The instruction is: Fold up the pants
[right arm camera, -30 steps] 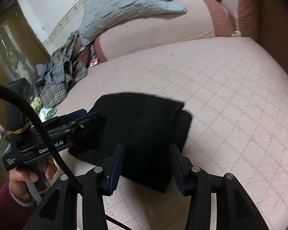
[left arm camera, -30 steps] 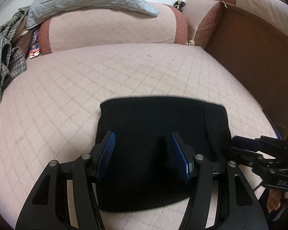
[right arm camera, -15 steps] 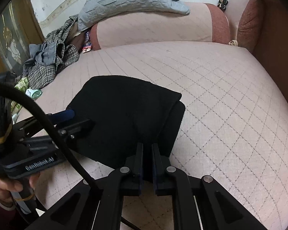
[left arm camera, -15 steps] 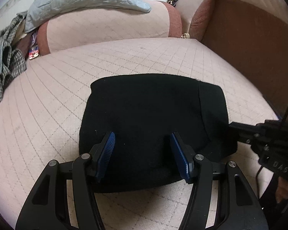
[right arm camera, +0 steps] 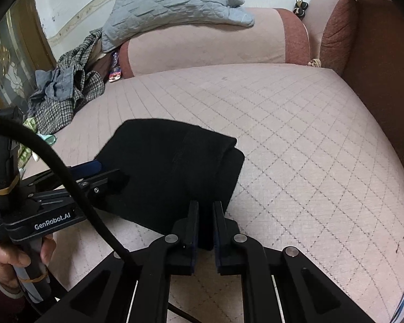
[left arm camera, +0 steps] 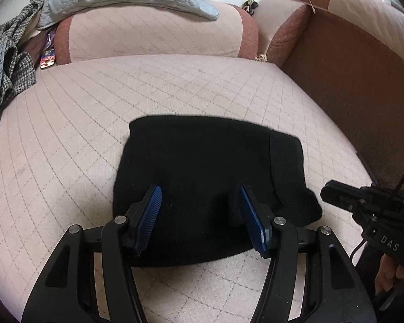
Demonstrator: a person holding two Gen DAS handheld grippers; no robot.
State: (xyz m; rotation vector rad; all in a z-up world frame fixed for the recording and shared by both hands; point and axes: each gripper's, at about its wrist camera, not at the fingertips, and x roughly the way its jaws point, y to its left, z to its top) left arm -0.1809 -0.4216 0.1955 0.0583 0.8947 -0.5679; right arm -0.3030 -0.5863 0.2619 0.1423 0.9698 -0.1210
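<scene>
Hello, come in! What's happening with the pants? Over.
Right hand-held gripper shut on black pants. Left hand-held gripper open over them. Pants folded on cushion. Nothing in the way.

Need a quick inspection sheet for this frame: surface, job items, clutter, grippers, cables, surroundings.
Surface: quilted pink sofa seat, bare around the garment.
Job's things: black pants, folded into a compact stack, lying flat.
Clutter: checked garment and grey quilted blanket at the seat's far end.
Grippers: left gripper open over the pants' near edge; right gripper shut on the pants' near corner.
Cables: black cable crossing the right wrist view.
Surroundings: brown armrest; ornate door.
</scene>
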